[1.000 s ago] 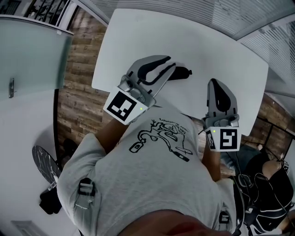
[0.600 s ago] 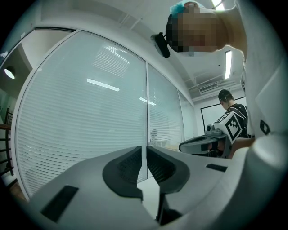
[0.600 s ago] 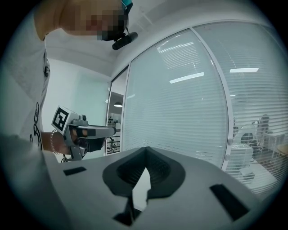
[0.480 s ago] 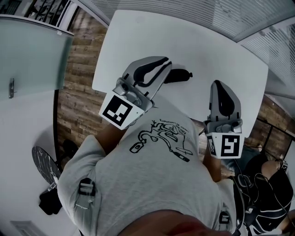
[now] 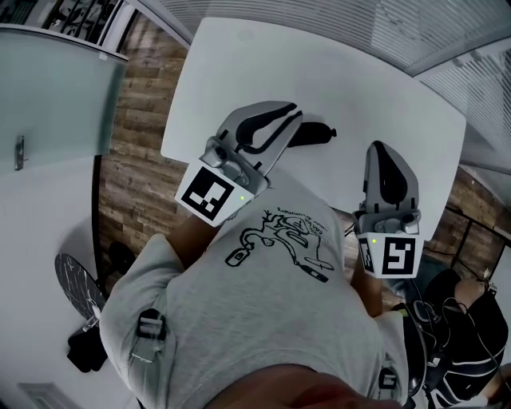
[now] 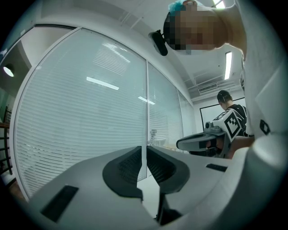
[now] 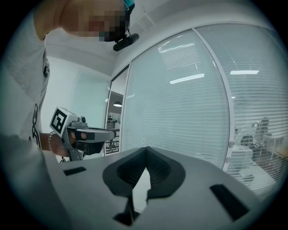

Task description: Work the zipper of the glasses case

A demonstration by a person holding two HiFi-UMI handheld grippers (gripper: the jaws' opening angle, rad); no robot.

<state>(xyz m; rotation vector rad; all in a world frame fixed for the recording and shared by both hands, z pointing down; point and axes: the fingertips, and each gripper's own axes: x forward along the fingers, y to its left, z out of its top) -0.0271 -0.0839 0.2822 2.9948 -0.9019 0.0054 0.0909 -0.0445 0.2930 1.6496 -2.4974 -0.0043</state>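
The black glasses case [image 5: 318, 133] lies on the white table [image 5: 359, 72], its left end hidden under my left gripper [image 5: 295, 107]. That gripper hangs over the table with its jaws shut and nothing between them; in the left gripper view its fingertips [image 6: 145, 151] meet against the glass wall, and the case is out of sight. My right gripper [image 5: 376, 144] hovers over the table's near right edge, well right of the case, shut and empty [image 7: 146, 150]. Each gripper shows in the other's view: the right gripper [image 6: 203, 141] and the left gripper [image 7: 84, 134].
The table's near edge runs just in front of the person's body. Wooden floor [image 5: 140, 120] and a frosted glass partition [image 5: 56, 88] lie to the left. A glass wall with blinds [image 5: 447, 24] stands behind the table. A seated person in black [image 5: 463, 319] is at the lower right.
The right gripper has lifted slightly. The left gripper and the case have hardly shifted.
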